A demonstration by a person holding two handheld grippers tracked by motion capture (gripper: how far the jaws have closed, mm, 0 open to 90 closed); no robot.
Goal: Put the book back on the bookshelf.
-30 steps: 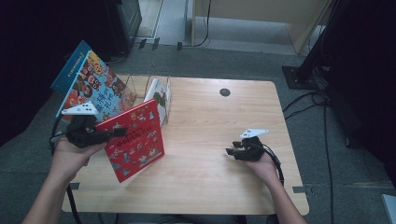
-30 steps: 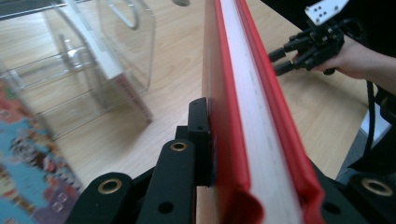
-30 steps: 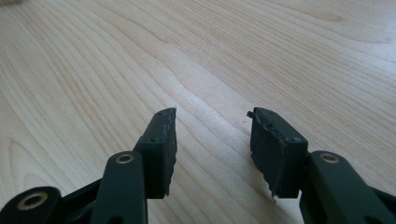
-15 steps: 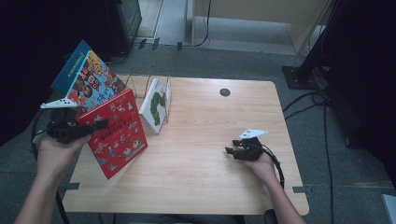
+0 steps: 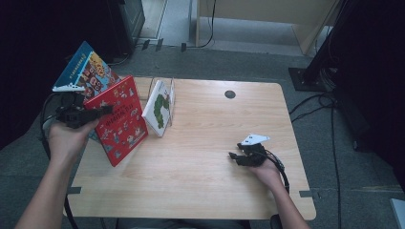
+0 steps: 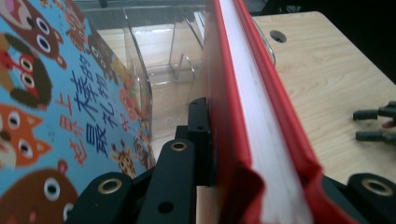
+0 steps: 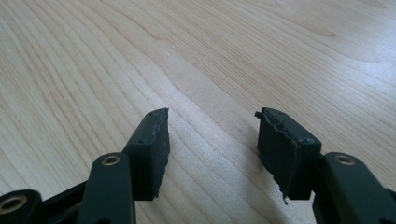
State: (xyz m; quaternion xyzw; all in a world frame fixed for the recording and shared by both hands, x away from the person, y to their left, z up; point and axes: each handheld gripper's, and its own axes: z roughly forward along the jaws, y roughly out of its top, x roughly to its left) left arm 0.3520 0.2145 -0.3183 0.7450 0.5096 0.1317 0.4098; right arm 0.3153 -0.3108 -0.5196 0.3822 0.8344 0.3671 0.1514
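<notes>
At the worktop's [image 5: 200, 162] left edge, the left gripper [image 5: 90, 114] is pinching a red book [image 5: 119, 121], carrying it tilted beside the clear rack [image 5: 162, 102]. Right gripper [image 5: 239, 157] fingers have just been spreading, empty. Next, probably, comes slotting the book upright into a free divider.

A blue picture book [image 5: 85, 71] with cartoon animals and Chinese lettering leans at the far left edge of the light wooden table [image 5: 210, 191]. A clear acrylic book rack [image 6: 159, 70] stands beside it, and a white book with a green caterpillar [image 5: 159, 109] leans in one slot. A round dark cable hole [image 5: 230, 94] sits near the far edge. Black cables [image 5: 329, 102] lie on the grey floor.
</notes>
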